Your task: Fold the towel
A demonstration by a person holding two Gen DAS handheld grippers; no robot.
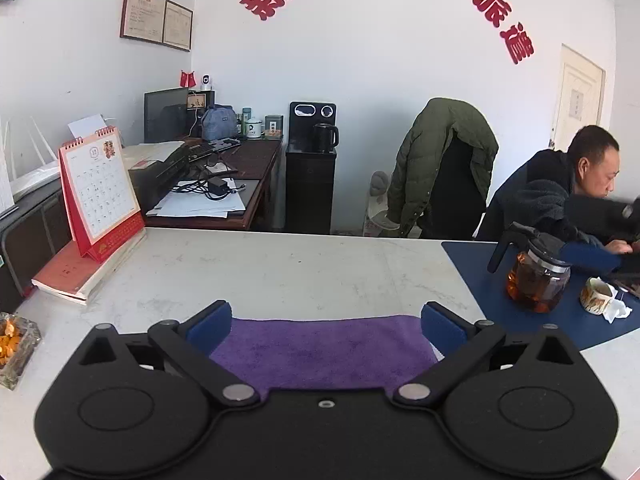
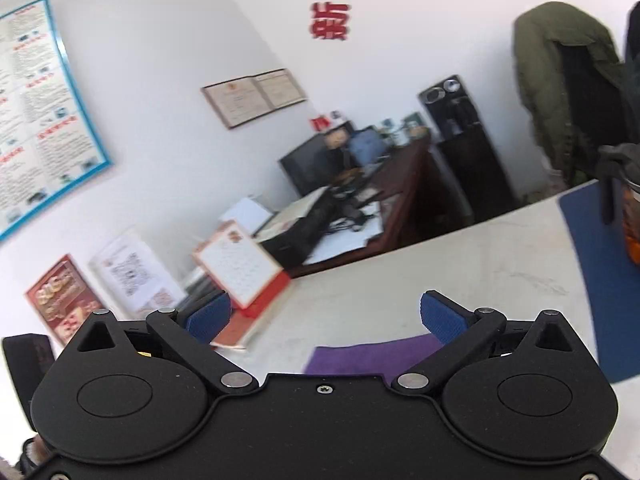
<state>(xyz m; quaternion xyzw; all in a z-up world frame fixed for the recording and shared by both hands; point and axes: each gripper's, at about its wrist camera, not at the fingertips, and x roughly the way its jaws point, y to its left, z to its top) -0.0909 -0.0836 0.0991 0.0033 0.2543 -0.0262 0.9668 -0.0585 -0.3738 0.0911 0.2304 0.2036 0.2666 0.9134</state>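
Purple towel (image 1: 324, 350) lies flat on the white table (image 1: 280, 268), directly under and between the spread fingers of the left gripper (image 1: 326, 322); jaws wide apart, released, nothing held; blue pads (image 1: 210, 326) sit over the towel's 2 far corners, contact with cloth not clear. Right gripper (image 2: 325, 316) also spread wide and holding nothing; view is tilted and blurred; only a strip of the towel (image 2: 368, 356) shows, below its right pad (image 2: 442, 320) and just ahead of the gripper body. Left of the towel on the table: red desk calendar (image 1: 100, 196) standing on a red-covered book (image 1: 70, 272); glass ashtray (image 1: 16, 346) at the near-left edge. Right of the towel, apart from it: blue mat (image 1: 492, 280) carrying a glass teapot (image 1: 538, 276) with dark tea and a small cup (image 1: 596, 298). Seated man (image 1: 560, 188) at far right, leaning over the mat.
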